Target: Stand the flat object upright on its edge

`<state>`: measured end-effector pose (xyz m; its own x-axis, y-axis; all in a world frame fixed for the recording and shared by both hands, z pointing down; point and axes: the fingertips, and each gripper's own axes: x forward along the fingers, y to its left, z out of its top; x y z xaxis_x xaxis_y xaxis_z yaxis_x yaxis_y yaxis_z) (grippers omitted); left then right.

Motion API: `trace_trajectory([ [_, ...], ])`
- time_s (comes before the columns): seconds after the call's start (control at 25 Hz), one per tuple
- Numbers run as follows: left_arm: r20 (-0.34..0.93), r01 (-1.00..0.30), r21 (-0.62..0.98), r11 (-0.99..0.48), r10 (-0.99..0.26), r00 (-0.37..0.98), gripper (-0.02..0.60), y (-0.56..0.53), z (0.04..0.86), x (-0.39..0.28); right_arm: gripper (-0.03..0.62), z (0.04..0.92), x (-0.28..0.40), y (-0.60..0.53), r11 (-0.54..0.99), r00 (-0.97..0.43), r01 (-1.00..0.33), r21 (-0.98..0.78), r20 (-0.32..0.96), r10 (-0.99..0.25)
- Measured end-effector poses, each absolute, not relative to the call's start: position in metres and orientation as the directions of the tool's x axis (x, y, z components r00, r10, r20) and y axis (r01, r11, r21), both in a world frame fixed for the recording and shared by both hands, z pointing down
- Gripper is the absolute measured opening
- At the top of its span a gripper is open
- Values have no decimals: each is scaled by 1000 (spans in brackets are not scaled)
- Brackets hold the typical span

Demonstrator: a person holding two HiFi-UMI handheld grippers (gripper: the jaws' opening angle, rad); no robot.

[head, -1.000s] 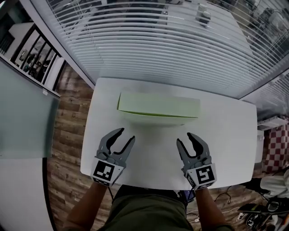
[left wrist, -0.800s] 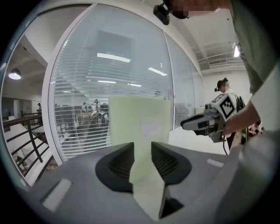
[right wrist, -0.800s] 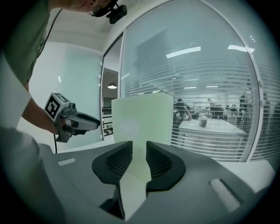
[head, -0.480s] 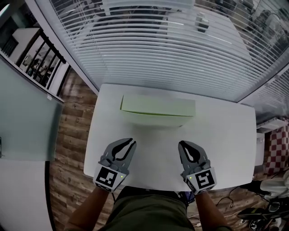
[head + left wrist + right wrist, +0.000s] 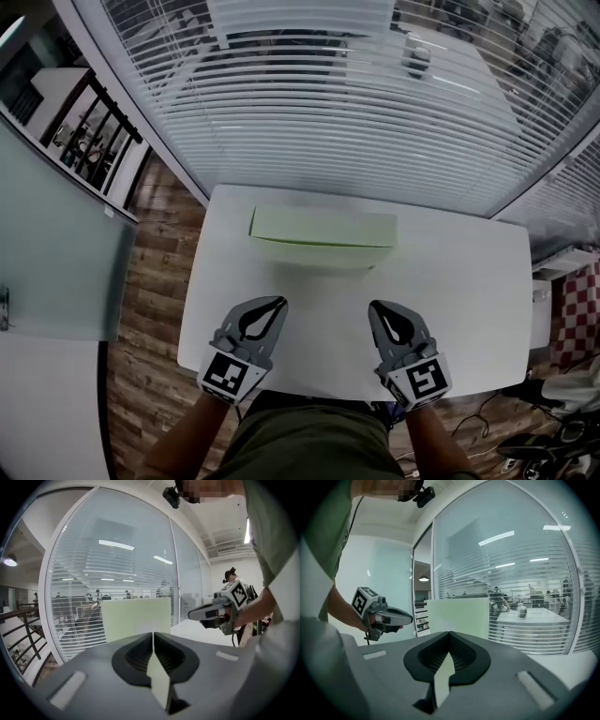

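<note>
Already the green panel [image 5: 322, 232] stands on edge far across the table [image 5: 469, 281]; left gripper [image 5: 277, 305] and right gripper [image 5: 377, 307] have just closed empty; knocking the table could topple it.

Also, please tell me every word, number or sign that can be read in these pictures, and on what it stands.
No words or numbers can be read anywhere.
Left gripper, marker cube: a black-and-white square pattern, no letters.
Right gripper, marker cube: the same kind of pattern, no letters.
Green panel: blank.
</note>
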<state>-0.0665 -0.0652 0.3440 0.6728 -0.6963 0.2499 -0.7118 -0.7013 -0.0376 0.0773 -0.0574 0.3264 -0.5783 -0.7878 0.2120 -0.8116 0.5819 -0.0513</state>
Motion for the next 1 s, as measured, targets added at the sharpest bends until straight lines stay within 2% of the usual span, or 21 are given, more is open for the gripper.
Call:
trace_trajectory([
  [0.4, 231, -685, -39, -727, -674, 702, 0, -55, 326, -46, 11, 309, 74, -48, 620, -622, -781, -75, 186, -760],
  [1.0, 240, -671, -11, -742, -653, 718, 0, -51, 332, -43, 11, 322, 68, -48, 635, -637, -766, -96, 247, -731],
])
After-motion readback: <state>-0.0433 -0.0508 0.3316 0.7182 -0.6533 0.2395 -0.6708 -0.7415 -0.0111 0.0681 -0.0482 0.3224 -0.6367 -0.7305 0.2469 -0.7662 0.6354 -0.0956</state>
